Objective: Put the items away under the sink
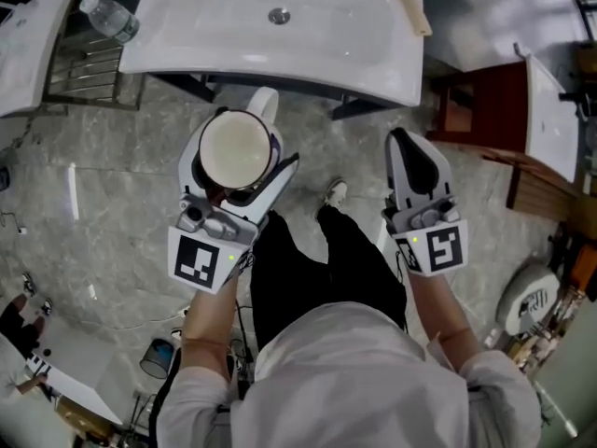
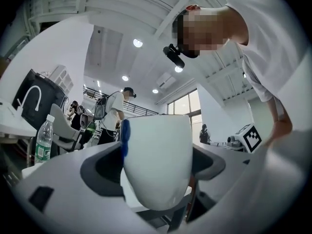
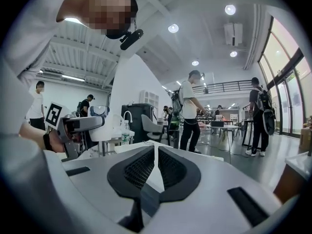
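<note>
A white mug (image 1: pixel 233 147) stands upright with its mouth up and its handle toward the sink. My left gripper (image 1: pixel 241 164) is shut on it, one jaw on each side of its body. In the left gripper view the mug (image 2: pixel 156 150) fills the gap between the grey jaws. My right gripper (image 1: pixel 404 144) is held level to the right, shut with nothing in it; its black pads (image 3: pixel 171 168) meet in the right gripper view. The white sink (image 1: pixel 326 40) lies ahead, seen from above. The space under it is hidden, apart from dark frame legs (image 1: pixel 198 87).
A water bottle (image 1: pixel 109 17) lies on a wire rack left of the sink. A wooden stick (image 1: pixel 410 3) rests on the sink's right rim. A dark red cabinet (image 1: pixel 478 105) stands to the right. Grey marble floor and the person's legs are below me. Other people stand in the hall.
</note>
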`<state>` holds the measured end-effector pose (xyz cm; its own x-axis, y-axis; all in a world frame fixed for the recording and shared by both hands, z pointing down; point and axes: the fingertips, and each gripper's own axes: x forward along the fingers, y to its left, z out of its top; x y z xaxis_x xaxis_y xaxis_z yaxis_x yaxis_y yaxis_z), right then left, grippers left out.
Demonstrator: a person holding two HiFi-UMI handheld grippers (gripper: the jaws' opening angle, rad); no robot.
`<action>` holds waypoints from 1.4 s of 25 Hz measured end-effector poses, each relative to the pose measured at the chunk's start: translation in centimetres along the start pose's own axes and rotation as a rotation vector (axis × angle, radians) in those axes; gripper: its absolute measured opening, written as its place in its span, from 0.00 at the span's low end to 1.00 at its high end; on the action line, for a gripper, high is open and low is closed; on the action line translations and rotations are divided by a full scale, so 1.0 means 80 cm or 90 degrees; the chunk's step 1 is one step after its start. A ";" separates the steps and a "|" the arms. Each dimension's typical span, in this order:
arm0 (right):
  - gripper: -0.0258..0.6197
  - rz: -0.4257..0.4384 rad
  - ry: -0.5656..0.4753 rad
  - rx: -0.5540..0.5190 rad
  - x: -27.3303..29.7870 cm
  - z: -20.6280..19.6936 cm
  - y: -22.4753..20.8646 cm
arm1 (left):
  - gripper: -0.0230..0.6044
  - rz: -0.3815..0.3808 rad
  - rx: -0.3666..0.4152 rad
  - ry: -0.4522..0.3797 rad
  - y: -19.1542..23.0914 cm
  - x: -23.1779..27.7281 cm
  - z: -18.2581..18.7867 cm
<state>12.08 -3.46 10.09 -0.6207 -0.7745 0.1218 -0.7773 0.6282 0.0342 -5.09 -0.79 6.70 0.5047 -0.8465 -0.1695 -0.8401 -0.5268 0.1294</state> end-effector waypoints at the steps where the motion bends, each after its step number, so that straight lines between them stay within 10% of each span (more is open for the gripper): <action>1: 0.11 0.003 -0.001 0.000 0.003 -0.007 0.002 | 0.66 0.000 0.004 0.000 0.003 -0.002 -0.006; 35: 0.11 0.024 -0.017 -0.004 0.063 -0.276 0.006 | 0.66 -0.014 0.005 0.012 0.032 -0.020 -0.292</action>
<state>10.84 -5.43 32.66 -0.6520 -0.7521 0.0960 -0.7528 0.6572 0.0365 -3.41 -2.60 30.09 0.5264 -0.8361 -0.1543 -0.8304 -0.5446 0.1177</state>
